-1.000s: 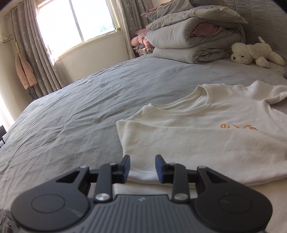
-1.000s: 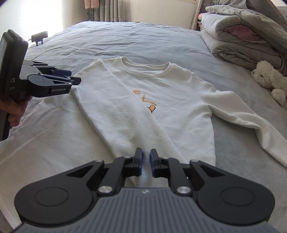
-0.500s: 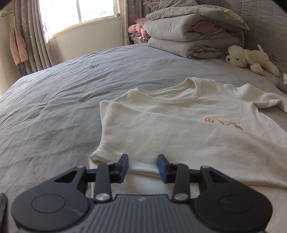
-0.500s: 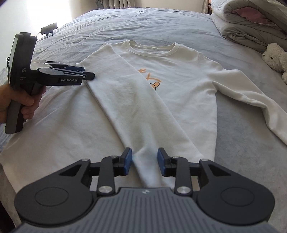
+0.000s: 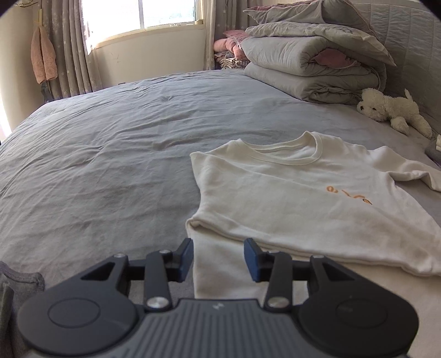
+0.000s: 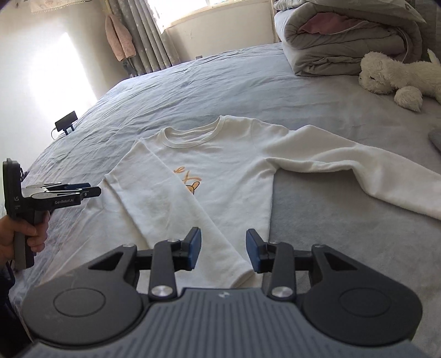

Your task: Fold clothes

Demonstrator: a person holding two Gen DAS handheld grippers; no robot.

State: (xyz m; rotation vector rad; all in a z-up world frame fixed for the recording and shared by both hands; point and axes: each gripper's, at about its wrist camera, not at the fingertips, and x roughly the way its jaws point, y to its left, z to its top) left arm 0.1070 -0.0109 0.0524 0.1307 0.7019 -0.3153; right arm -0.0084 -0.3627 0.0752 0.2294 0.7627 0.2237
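Observation:
A cream long-sleeved sweatshirt with an orange print lies face up on the grey bed. One sleeve is folded slantwise over its body, and the cuff ends just in front of my right gripper. That gripper's jaws are opening, with the cuff below the gap and not pinched. The other sleeve stretches out to the right. My left gripper hovers at the shirt's folded side edge, jaws opening, nothing pressed between the pads. In the right wrist view a hand holds the left gripper beside the shirt.
Folded grey duvets are stacked at the head of the bed, with a white plush dog beside them. A dark device stands at the bed's left edge. Grey cloth lies near my left gripper. A curtained window is behind.
Both grippers have opened wider; the right one was nearly shut over the folded sleeve and now stands apart from it. Both hands drew back and rolled, so the shirt sits farther right in view.

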